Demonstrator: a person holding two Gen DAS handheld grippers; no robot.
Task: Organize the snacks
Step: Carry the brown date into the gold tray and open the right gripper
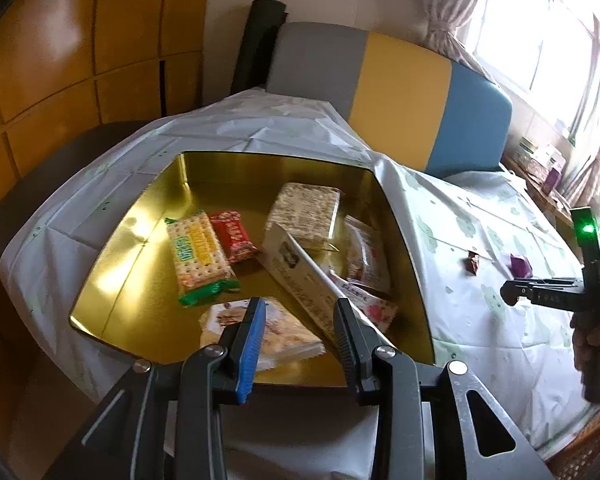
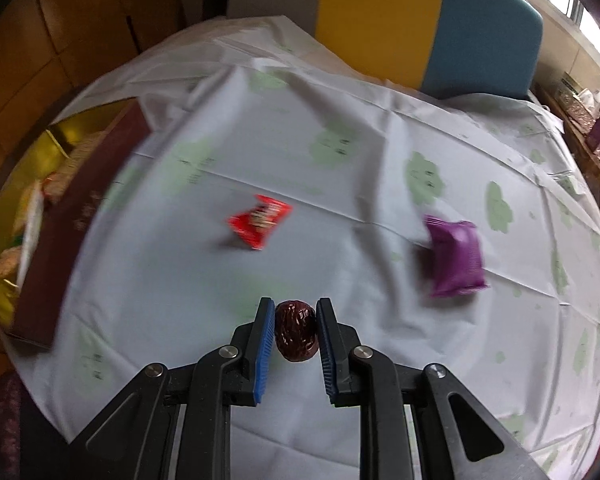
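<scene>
Date [image 2: 296,336] clamped between right claw [image 2: 296,320] pads (wrinkled).

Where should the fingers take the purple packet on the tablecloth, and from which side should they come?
Take the purple packet across its puffy middle, coming from above with one finger on each long side. It lies flat and alone on the tablecloth, apart from the red packet, so both sides are free; the thin sealed ends would probably slip.
</scene>
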